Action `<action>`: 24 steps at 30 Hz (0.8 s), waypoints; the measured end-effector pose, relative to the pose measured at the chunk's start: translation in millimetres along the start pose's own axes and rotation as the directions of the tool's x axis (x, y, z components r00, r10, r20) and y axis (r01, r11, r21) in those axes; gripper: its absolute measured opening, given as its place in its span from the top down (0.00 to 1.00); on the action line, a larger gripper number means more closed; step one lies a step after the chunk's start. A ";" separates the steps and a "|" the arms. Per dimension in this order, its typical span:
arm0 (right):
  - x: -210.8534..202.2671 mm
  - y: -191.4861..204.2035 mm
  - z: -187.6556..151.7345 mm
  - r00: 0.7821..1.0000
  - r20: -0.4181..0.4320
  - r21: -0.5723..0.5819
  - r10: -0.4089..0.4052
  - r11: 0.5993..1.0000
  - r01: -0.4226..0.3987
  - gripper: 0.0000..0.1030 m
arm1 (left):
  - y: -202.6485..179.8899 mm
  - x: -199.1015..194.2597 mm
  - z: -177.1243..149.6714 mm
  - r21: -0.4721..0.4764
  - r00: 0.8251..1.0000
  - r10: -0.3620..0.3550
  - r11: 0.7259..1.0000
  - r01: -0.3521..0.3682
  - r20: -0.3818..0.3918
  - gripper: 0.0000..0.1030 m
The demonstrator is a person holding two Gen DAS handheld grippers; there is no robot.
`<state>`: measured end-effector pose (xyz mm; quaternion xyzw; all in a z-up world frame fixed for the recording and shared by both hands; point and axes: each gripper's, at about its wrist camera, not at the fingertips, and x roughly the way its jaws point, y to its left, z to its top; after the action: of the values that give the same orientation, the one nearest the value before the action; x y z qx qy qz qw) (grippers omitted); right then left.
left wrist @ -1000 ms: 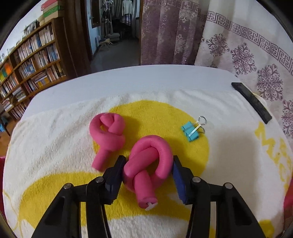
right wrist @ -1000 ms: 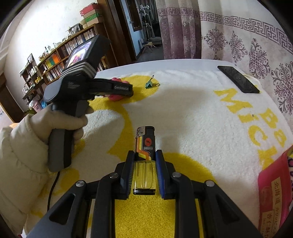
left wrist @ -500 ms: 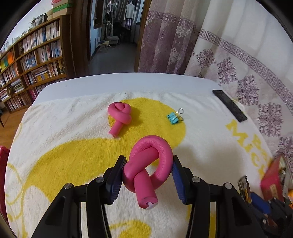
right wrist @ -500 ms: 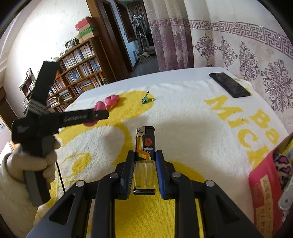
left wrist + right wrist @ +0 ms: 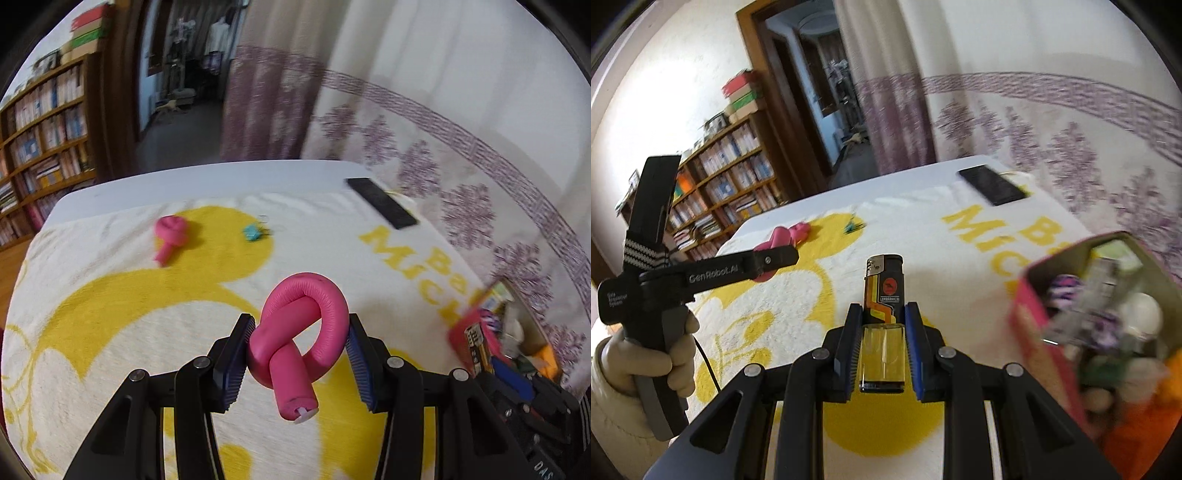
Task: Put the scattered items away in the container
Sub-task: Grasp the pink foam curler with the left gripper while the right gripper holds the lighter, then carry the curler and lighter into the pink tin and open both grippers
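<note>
Two handheld grippers are working over a counter point(image 5: 207, 177) draped with a white towel point(image 5: 110, 332) printed in yellow. The left gripper point(image 5: 297, 354) is gripping one knotted pink foam roller point(image 5: 301, 332): its jaws are pressing the knot from both sides, with the loop pointing toward 12 o'clock and the cut end toward 6 o'clock, clear of the towel. The right gripper point(image 5: 882, 347) is clamping one lighter point(image 5: 883, 317), its jaws closed on the clear yellow tank while the black cap is standing toward 12 o'clock. Two loose items are lying on the towel: a second knotted pink roller point(image 5: 170, 236) at about 10 o'clock in the left wrist view, and one teal binder clip point(image 5: 253, 232) just beside it toward 12 o'clock, apart from it. One black phone point(image 5: 382, 203) is lying near the counter's far corner at about 1 o'clock. One container point(image 5: 1027, 306), a red-walled box already holding mixed small objects too blurred to count, is sitting at 3 o'clock in the right wrist view and at about 4 o'clock in the left. In the right wrist view a gloved hand point(image 5: 677, 354) is holding the left gripper's handle at 9 o'clock. One bookshelf point(image 5: 727, 184) is standing behind at 10 o'clock.
</note>
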<state>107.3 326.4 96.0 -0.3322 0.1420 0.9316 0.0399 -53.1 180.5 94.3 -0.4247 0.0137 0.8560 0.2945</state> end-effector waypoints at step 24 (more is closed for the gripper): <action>-108.4 -123.4 -35.3 0.932 0.117 0.175 -0.343 0.931 0.320 0.76 | -185.9 -14.0 -21.0 0.249 0.969 -0.239 0.937 0.245 -0.053 0.50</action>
<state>233.7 436.3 108.8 -0.2786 0.1514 0.9195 0.2324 64.4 321.4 133.3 -0.3914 0.0742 0.7996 0.4493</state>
